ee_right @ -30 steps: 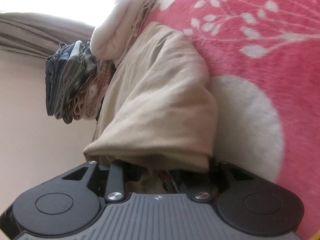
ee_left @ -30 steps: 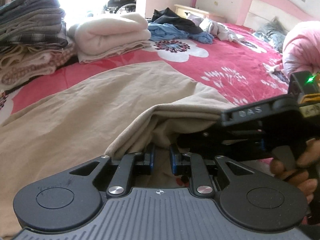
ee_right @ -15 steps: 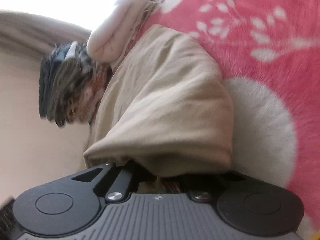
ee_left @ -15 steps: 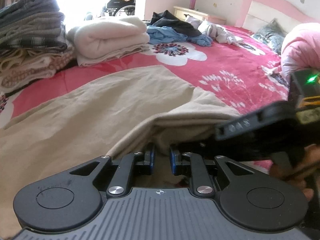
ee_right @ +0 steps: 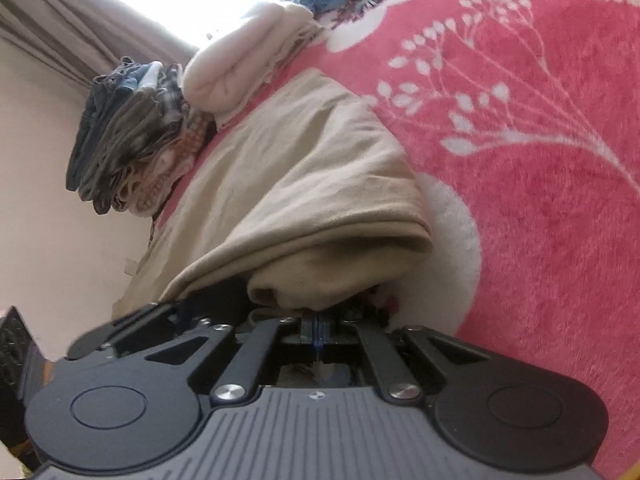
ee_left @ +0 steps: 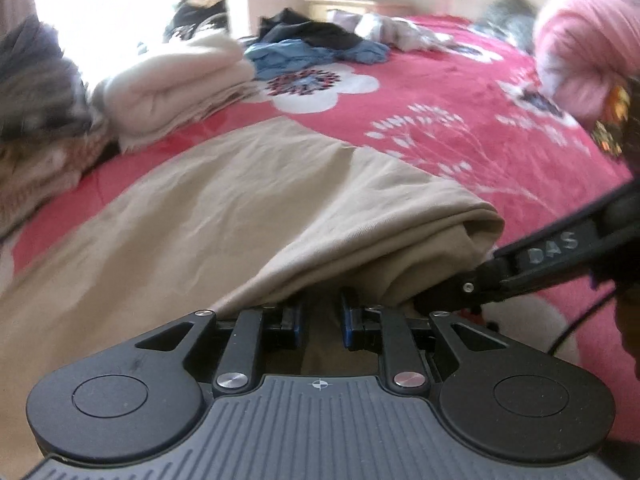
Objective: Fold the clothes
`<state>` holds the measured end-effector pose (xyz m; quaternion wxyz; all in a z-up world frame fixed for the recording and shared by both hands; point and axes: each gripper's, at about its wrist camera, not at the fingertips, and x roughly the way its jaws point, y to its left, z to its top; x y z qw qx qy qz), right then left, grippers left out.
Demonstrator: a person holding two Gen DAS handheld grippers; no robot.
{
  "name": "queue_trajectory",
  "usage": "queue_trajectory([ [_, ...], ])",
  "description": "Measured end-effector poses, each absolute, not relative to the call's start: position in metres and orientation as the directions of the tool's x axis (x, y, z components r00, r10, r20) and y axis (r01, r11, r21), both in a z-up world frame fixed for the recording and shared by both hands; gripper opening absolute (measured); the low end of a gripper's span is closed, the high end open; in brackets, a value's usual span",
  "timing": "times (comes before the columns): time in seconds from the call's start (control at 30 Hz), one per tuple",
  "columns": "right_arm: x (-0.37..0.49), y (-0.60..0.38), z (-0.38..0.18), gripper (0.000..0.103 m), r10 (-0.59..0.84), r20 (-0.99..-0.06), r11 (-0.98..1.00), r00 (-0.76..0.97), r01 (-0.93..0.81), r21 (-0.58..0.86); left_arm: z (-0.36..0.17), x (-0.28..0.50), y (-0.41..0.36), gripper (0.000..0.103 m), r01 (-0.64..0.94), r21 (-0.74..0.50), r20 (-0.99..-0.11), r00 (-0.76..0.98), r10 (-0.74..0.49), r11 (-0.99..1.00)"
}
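Folding remains unfinished: beside the folded stack (ee_right: 132, 136), both the left gripper (ee_left: 320, 318) and right gripper (ee_right: 318, 326) clench the beige garment's (ee_left: 224, 200) doubled near edge.

- I see daylight from the window (ee_left: 100, 12) blown out to white glare.
- Motion blur softens both views.
- Fisheye bends the edges.
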<state>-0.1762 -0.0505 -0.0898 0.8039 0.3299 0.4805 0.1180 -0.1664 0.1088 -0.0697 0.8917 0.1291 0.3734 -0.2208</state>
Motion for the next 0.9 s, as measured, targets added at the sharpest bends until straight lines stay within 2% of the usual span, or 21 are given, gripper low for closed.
queue_trajectory([
  [0.17, -0.179, -0.053, -0.093, 0.000, 0.511, -0.691, 0.744, 0.511, 0.140, 0.654, -0.071, -0.177, 0.093, 0.031, 0.591, 0.163, -0.731, 0.610, -0.306, 0.790],
  [0.33, -0.180, -0.048, -0.094, 0.000, 0.506, -0.694, 0.757, 0.513, 0.122, 0.642, -0.088, -0.169, 0.082, 0.032, 0.555, 0.271, -0.717, 0.661, -0.219, 0.787],
  [0.53, -0.186, -0.060, -0.077, 0.000, 0.512, -0.685, 0.759, 0.519, 0.100, 0.643, -0.088, -0.172, 0.083, 0.032, 0.499, 0.293, -0.693, 0.698, -0.178, 0.816],
  [0.67, -0.186, -0.062, -0.060, 0.000, 0.533, -0.639, 0.751, 0.556, 0.037, 0.659, -0.089, -0.173, 0.082, 0.032, 0.490, 0.305, -0.686, 0.708, -0.169, 0.817],
  [0.9, -0.159, -0.050, -0.088, 0.000, 0.412, -0.661, 0.843, 0.627, 0.012, 0.537, -0.090, -0.175, 0.082, 0.032, 0.493, 0.310, -0.686, 0.708, -0.168, 0.813],
])
